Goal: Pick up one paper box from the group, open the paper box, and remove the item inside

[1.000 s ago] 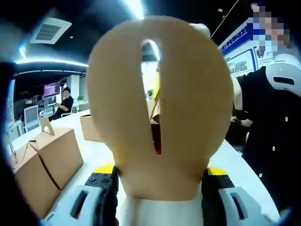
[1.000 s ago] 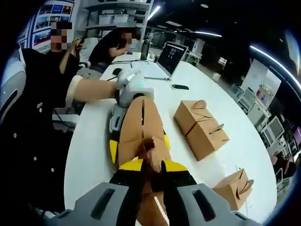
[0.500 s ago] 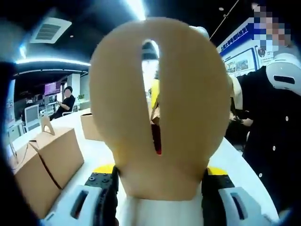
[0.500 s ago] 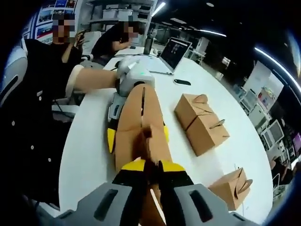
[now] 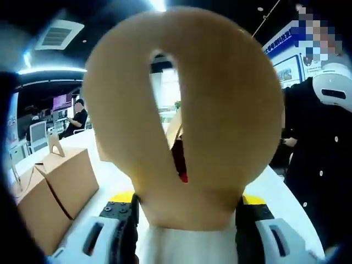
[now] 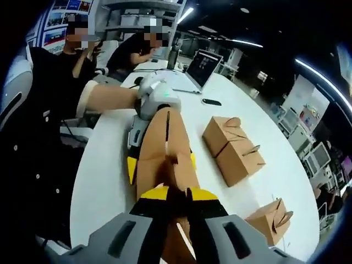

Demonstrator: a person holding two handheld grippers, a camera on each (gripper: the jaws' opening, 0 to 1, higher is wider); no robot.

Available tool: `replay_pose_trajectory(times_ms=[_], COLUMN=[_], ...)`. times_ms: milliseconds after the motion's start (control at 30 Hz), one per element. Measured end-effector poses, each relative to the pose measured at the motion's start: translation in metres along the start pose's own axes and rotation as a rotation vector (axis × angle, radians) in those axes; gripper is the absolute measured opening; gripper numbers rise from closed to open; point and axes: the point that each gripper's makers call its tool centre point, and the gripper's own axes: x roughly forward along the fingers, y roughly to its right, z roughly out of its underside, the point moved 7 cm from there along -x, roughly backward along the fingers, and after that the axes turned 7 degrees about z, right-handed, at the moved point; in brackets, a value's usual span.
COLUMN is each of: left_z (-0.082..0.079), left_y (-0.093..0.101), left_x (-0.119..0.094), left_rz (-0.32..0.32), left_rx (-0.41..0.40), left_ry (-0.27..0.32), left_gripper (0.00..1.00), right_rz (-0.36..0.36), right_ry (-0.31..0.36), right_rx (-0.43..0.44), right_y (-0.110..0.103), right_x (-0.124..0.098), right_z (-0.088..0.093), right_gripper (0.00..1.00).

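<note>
Holding the box (image 6: 165,148) between both grippers above the surface (image 6: 104,181): left (image 5: 187,220) jaws clamp its end, right (image 6: 175,201) jaws pinch the tab. I'd pull slowly, left steady.

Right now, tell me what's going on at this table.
A person is working a paper box between two handheld grippers. The left gripper holds one end and the right gripper is pinched shut on a flap at the other, so the box is held up over the white table. Two more closed boxes sit aside, with a laptop further back.
</note>
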Motion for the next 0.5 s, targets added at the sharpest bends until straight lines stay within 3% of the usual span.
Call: replay_pose_trajectory(times_ms=[267,433,500], left_z=[0.001,-0.005,-0.008], left_y=[0.009,0.024,0.031], left_x=[-0.012,-0.04,-0.051], left_rz=[-0.037,-0.123,-0.16], left_rx=[-0.009,-0.023,-0.02], left_ry=[0.001,0.054,0.045], left_gripper=[0.72,0.73,0.73], right_rz=[0.033,0.044,0.045], right_ry=[0.055,0.056,0.052], right_rx=[0.032,0.053,0.057], right_y=[0.004,0.005,0.003], right_x=[-0.018,-0.025,-0.024], right_z=[-0.001,0.007,0.01], right_gripper=[0.23,0.23,0.23])
